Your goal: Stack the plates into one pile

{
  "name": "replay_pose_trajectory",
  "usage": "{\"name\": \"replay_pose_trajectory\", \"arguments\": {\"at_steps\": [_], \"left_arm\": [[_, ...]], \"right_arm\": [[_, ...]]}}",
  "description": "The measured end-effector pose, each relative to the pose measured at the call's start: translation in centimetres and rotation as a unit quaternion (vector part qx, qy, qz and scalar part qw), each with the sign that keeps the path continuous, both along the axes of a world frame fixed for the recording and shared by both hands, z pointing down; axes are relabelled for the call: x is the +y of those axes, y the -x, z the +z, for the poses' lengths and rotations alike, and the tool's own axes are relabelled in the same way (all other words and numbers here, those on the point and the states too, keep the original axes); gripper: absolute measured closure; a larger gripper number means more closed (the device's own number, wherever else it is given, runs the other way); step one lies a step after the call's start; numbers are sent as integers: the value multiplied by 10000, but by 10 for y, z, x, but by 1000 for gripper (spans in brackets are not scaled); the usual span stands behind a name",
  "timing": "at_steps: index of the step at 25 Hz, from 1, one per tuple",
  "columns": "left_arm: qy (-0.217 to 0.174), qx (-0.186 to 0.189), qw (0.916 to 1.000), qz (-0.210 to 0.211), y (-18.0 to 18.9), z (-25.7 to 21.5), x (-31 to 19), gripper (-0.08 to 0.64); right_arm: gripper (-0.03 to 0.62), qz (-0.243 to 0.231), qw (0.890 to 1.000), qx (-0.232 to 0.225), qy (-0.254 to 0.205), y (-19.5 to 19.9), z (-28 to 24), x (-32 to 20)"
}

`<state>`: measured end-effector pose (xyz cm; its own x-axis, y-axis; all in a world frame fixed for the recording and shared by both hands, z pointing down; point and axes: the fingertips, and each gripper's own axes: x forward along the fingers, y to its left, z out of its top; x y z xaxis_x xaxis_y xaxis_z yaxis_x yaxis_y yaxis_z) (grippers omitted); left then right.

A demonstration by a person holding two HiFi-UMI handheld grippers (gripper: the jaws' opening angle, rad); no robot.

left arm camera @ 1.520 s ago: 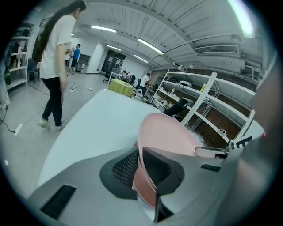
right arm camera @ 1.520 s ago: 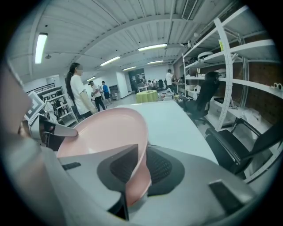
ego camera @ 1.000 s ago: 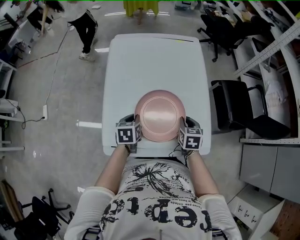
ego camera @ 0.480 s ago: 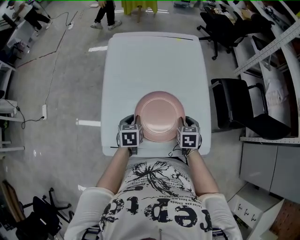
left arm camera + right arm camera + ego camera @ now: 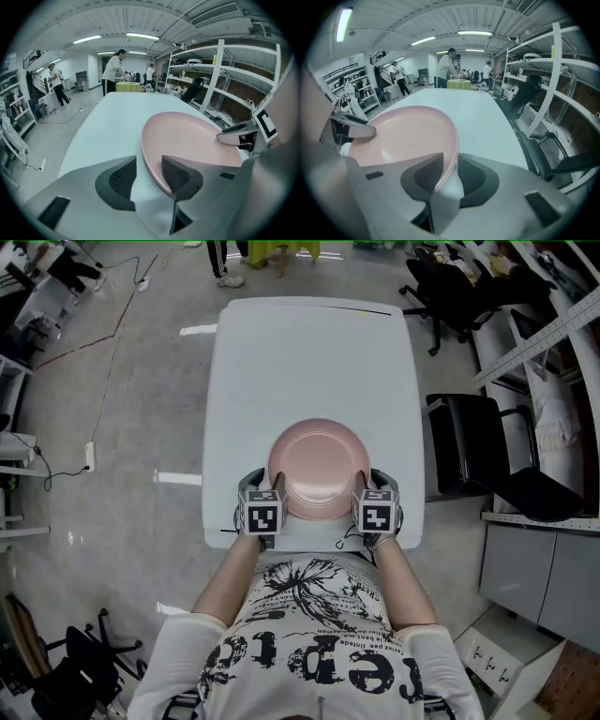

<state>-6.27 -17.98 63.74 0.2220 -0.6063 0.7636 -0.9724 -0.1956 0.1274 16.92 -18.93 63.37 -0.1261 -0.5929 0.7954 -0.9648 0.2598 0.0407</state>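
Note:
A pink plate (image 5: 317,470) lies on the white table (image 5: 309,352) near its front edge; I cannot tell if other plates lie under it. My left gripper (image 5: 269,488) is at the plate's left rim. In the left gripper view its jaws (image 5: 149,171) have just been opening and stand wide, with the plate (image 5: 187,140) rim between them and a clear gap to the left pad. My right gripper (image 5: 372,488) is at the right rim. Its jaws (image 5: 450,171) have also been opening, and the plate (image 5: 408,136) rim runs loosely between the pads.
A black chair (image 5: 473,451) stands beside the table's right edge. Shelving (image 5: 553,75) runs along that side. People (image 5: 112,70) stand by a yellow-covered table beyond the far end. The far half of the white table is bare.
Both marker cubes have rolled a little and now face the head camera more squarely. The plate stays where it was. A person at the far end has walked off.

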Motion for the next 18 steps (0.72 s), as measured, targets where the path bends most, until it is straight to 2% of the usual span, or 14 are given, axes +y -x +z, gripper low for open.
{"name": "replay_pose_trajectory", "arguments": {"at_steps": [5,8,11,13,14,18], "left_arm": [[59,90,9999,-45,3,6,-2,350],[94,136,9998,-65,5,1,-2,339],[-7,265,9996,-84,5,-8,-3,341],[-225,457,9986,-109,5,-21,-7,342],[-390,556,9976,-140,5,-30,-11,357],[-1029,791,9915,-35,4,-64,-22,558]], "right_arm": [[449,64,10000,-58,5,-5,2,-2],[450,13,10000,-34,-55,-6,-1,-3],[496,71,9995,-50,-317,-7,-18,-9],[536,127,9981,-188,-576,-6,-33,-15],[579,114,9967,-301,-739,-4,-42,-19],[584,-198,9866,-881,-1355,10,-74,-31]]}}
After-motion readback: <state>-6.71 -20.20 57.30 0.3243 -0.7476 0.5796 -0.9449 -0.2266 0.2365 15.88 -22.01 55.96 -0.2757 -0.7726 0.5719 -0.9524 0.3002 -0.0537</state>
